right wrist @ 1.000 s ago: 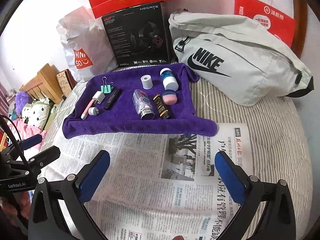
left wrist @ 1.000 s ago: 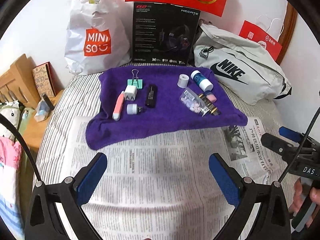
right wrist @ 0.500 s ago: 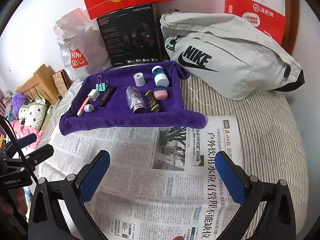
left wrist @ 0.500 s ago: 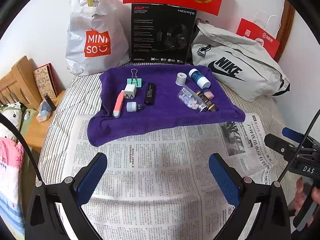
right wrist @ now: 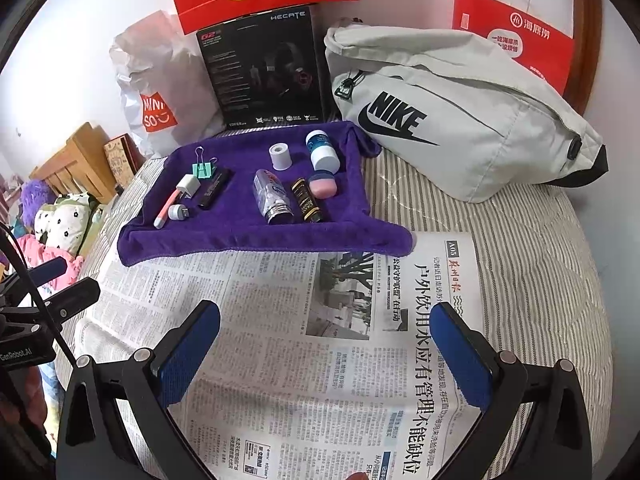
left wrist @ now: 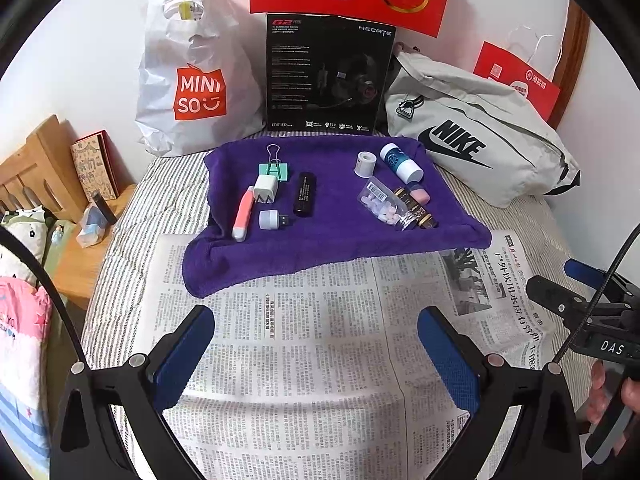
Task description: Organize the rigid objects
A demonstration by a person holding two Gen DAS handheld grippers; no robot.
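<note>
A: How did the left gripper [left wrist: 316,344] stand?

B: Its blue pads were wide apart and held nothing, above the newspaper [left wrist: 304,344]. The right gripper [right wrist: 326,344] was the same, spread and empty, over the paper's right half, near the headline.

A: And the things to be sorted?

B: All lay on the purple towel [left wrist: 332,240] beyond the paper, well ahead of both grippers. At the left lay a pink pen-shaped piece [left wrist: 243,218], beside it a white charger plug [left wrist: 266,190] and a small white USB lamp [left wrist: 272,220]. A green binder clip [left wrist: 274,168] lay behind the plug, and a black stick [left wrist: 305,194] just to the right.

A: And the right side?

B: A small white roll [left wrist: 365,164] stood upright, a blue bottle with a white cap [left wrist: 401,163] lay tilted beside it. Nearer were a clear tube of pills [left wrist: 384,204], a dark gold-lettered tube [left wrist: 416,210] touching it, and a pink tin [left wrist: 420,194] just behind.
</note>
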